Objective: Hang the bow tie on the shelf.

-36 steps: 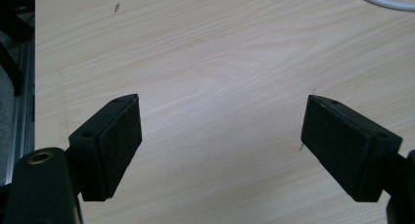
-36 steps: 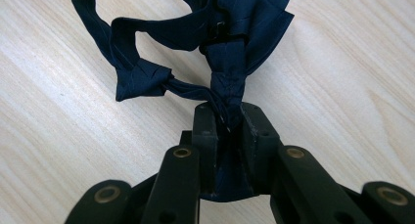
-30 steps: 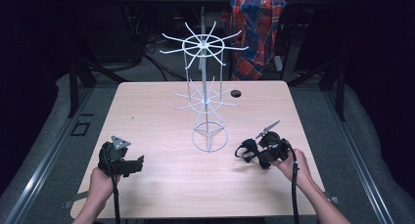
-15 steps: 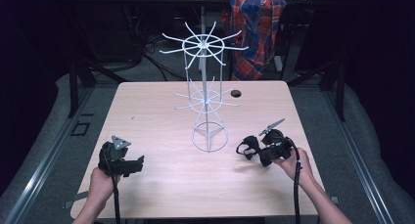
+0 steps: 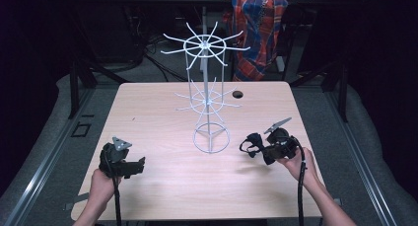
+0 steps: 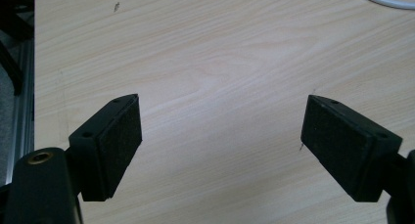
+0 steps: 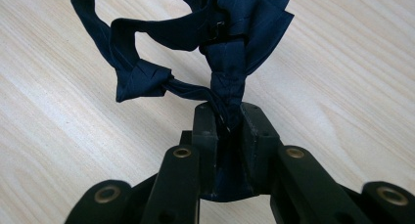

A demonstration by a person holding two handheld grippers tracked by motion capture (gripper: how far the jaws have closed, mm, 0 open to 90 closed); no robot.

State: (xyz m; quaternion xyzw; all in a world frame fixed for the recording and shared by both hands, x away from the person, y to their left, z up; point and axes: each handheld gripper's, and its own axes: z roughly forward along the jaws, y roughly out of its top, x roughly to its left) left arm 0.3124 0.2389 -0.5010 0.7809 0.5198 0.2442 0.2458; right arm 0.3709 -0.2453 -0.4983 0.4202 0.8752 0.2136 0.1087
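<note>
The worktop (image 5: 162, 117) is pale, light-brown wood with a fine grain pattern, and on it stands a white wire rack (image 5: 206, 95). The right gripper (image 7: 226, 117) is black with brass-coloured rivets and holds a dark navy, unpatterned bow tie (image 7: 230, 38); the left gripper (image 6: 220, 131) is black too, its pads matt. Behind the rack, beyond the worktop, hangs a plaid cloth (image 5: 259, 23) in red, blue and white.
</note>
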